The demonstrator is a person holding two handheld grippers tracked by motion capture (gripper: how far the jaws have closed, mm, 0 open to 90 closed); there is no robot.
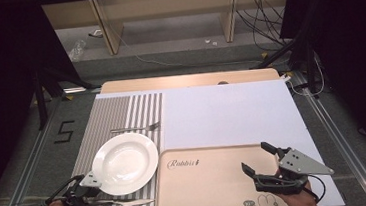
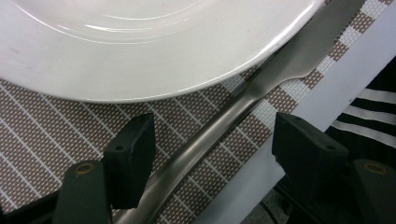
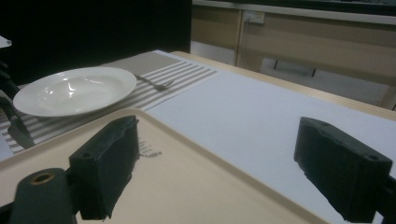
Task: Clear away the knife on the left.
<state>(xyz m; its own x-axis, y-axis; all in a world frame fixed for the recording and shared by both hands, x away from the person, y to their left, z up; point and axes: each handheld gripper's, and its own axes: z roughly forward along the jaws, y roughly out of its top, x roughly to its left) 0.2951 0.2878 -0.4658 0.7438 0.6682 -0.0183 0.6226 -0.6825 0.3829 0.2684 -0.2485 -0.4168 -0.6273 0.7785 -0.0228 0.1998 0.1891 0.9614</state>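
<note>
Steel of the knife (image 2: 219, 126) runs between my left claw's (image 1: 110, 203) jaws, its handle end cut off at the bottom edge of the left gripper view and part of its blade tucked under the rim of the white plate (image 1: 125, 163). Those jaws stand apart, neither pad pressing the metal as far as I can tell. The knife lies on the striped placemat (image 1: 121, 113) at the desk's near edge, just beside the plate. A fork (image 1: 135, 128) lies beyond the plate. My right claw (image 1: 257, 157) hangs wide open over the beige tray (image 1: 203, 181), gripping nothing.
</note>
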